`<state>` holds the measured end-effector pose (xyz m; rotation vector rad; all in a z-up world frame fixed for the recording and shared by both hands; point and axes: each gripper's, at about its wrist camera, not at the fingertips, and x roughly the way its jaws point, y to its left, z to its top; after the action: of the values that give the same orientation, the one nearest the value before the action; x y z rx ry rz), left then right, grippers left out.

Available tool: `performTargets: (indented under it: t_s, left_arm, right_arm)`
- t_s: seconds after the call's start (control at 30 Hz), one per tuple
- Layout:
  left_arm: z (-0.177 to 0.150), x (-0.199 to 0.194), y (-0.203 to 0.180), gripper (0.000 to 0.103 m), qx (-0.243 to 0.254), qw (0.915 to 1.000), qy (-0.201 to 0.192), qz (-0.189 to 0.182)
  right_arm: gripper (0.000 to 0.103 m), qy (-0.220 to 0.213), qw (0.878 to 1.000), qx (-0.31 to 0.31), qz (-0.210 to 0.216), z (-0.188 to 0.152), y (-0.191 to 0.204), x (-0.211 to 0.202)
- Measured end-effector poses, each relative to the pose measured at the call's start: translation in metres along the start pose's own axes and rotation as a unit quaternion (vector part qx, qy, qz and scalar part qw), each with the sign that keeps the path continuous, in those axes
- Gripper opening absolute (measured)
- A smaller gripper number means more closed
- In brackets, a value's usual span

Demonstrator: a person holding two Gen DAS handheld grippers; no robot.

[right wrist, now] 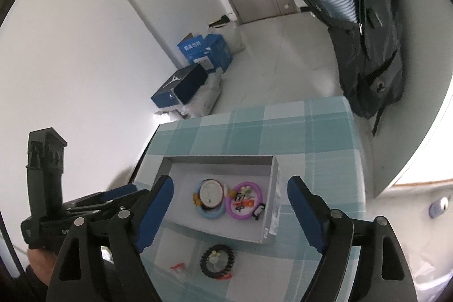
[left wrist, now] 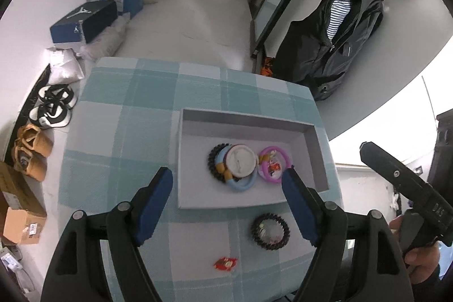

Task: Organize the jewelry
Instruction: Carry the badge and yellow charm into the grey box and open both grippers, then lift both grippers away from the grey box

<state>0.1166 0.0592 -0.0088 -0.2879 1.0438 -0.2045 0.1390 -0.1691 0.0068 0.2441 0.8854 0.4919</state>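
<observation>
A shallow grey box [left wrist: 195,132] [right wrist: 270,211] sits on the checked table. Inside lie a black bead bracelet [left wrist: 211,157], a light blue ring [left wrist: 243,184] [right wrist: 209,213], a white round disc [left wrist: 242,162] [right wrist: 210,194] and a purple ring [left wrist: 274,164] [right wrist: 245,201] with small charms. In front of the box on the cloth lie a black coil bracelet [left wrist: 270,230] [right wrist: 217,261] and a small red charm [left wrist: 225,263] [right wrist: 177,267]. My left gripper [left wrist: 228,207] is open and empty above the box's near edge. My right gripper [right wrist: 230,212] is open and empty, held above the table.
The table wears a teal checked cloth [left wrist: 136,115] [right wrist: 311,137]. Shoes [left wrist: 53,105] and cardboard boxes [left wrist: 19,214] line the floor on the left. A blue shoe box [left wrist: 85,21] [right wrist: 181,89] stands by the wall. A black jacket [left wrist: 334,41] [right wrist: 368,33] hangs at the right.
</observation>
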Motion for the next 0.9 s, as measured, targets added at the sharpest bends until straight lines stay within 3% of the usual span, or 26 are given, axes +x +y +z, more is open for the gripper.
performTargets:
  t_s: [0.17, 0.47, 0.9]
  left_arm:
    - [-0.018, -0.006, 0.005, 0.076, -0.010, 0.9992, -0.005, 0.039]
    - [-0.047, -0.008, 0.004, 0.076, -0.017, 0.9991, 0.009, 0.039]
    - [-0.081, 0.004, -0.004, 0.076, -0.005, 0.9968, 0.047, 0.064]
  right_arm:
    - [0.086, -0.015, 0.999, -0.034, -0.020, -0.011, 0.011, -0.011]
    - [0.098, -0.045, 0.996, -0.065, -0.038, -0.030, 0.023, -0.029]
    - [0.102, -0.019, 0.996, -0.082, -0.039, -0.060, 0.033, -0.030]
